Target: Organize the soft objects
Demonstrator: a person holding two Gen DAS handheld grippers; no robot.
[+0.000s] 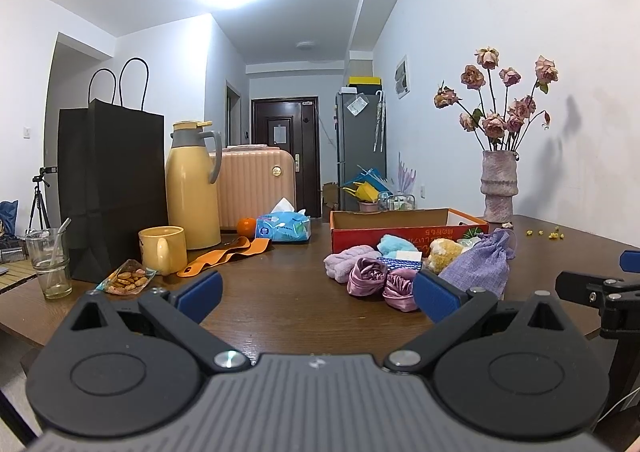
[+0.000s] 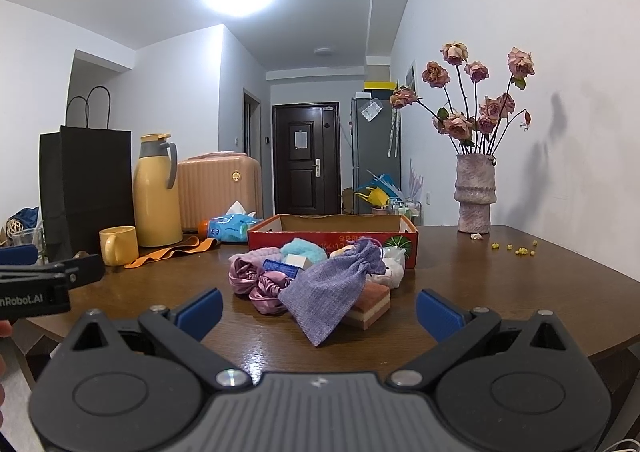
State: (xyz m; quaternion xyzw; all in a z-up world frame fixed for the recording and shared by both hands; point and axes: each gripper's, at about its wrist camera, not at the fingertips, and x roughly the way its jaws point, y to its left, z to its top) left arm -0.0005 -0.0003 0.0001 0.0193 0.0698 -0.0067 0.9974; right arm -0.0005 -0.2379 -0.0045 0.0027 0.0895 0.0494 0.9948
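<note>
Both grippers gape wide and empty above the wooden table (image 2: 520, 276): left gripper (image 1: 316, 294), then right gripper (image 2: 319, 312). At 12 o'clock ahead of the right one, a lavender drawstring pouch (image 2: 332, 288) drapes over heaped satin scrunchies (image 2: 256, 284) and a sponge (image 2: 370, 306), touching the red cardboard box (image 2: 332, 238) behind.

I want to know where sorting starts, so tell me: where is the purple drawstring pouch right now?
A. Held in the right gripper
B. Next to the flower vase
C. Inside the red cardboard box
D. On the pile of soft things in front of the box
D: the purple drawstring pouch lies on the heap on the table, in front of the red cardboard box; the right gripper is open and empty.
</note>
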